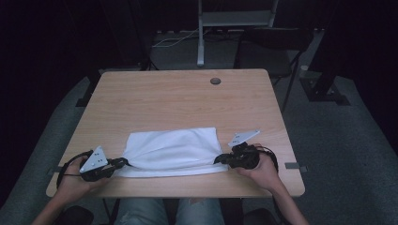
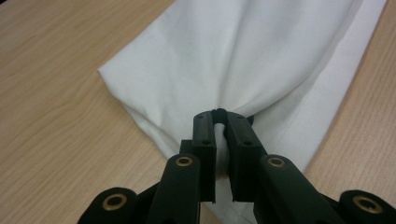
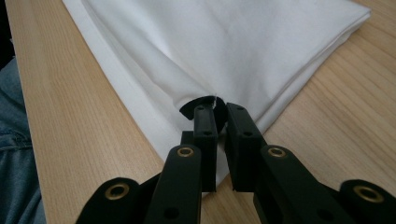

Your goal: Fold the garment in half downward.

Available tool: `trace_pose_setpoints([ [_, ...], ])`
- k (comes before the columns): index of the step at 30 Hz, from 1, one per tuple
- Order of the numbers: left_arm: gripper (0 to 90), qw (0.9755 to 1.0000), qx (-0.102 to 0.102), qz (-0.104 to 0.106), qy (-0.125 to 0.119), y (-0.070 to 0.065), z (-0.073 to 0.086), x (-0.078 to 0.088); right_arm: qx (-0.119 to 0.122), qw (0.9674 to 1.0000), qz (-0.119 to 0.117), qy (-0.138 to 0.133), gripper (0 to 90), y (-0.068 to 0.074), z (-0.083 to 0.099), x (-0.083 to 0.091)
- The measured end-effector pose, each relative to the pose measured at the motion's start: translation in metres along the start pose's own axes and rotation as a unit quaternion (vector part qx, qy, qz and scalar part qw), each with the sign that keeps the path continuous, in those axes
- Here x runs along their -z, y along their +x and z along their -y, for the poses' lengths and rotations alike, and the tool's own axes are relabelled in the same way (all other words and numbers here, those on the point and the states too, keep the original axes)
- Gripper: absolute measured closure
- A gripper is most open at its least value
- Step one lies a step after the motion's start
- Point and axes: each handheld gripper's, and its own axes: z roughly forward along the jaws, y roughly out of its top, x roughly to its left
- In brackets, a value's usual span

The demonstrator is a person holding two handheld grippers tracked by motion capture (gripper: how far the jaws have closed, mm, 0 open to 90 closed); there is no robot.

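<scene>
- The white cloth (image 1: 172, 151) lies folded on the bench (image 1: 155, 98), close to the bench's near edge.
- My left tongs (image 1: 123, 162) are clamped on the cloth's left end, fabric bunched between the jaws.
- My right tongs (image 1: 219, 159) pinch the cloth's right end the same way.
- A small round grommet (image 1: 215, 81) sits at the bench's far edge, well apart from the cloth.

- It looks like a lab or work room.
- A plain wooden worktop (image 1: 178, 93) stands on grey carpet (image 1: 338, 140).
- A metal stand (image 1: 201, 33), loose cables (image 1: 173, 40) and a dark chair (image 1: 277, 47) sit behind.
</scene>
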Motion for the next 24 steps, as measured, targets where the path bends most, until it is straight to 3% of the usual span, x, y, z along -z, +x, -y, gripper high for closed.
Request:
trace_pose_setpoints([
  [7, 81.4, 0.9998, 0.015, 0.011, -0.006, 0.002, 0.003, 0.002, 0.000, 1.0000, 0.000, 0.006, 78.1, 0.000, 0.002, -0.004],
  [11, 69.2, 0.9990, 0.029, 0.022, -0.024, 0.006, 0.005, 0.009, -0.007, 1.0000, 0.000, 0.005, 68.6, -0.002, 0.002, 0.000],
  [13, 62.7, 0.9987, 0.033, 0.019, -0.033, 0.008, 0.006, 0.013, -0.007, 1.0000, -0.002, -0.002, 65.2, -0.003, 0.001, 0.003],
  [20, 56.0, 0.9973, 0.044, 0.006, -0.058, 0.021, 0.000, 0.030, -0.009, 0.9992, -0.004, -0.039, 57.6, -0.006, -0.014, 0.018],
  [22, 55.5, 0.9967, 0.051, 0.004, -0.063, 0.024, -0.005, 0.030, -0.011, 0.9988, -0.004, -0.047, 57.1, -0.006, -0.019, 0.021],
  [24, 54.3, 0.9972, 0.046, 0.001, -0.060, 0.023, -0.011, 0.024, -0.009, 0.9989, -0.001, -0.045, 56.5, -0.007, -0.026, 0.018],
])
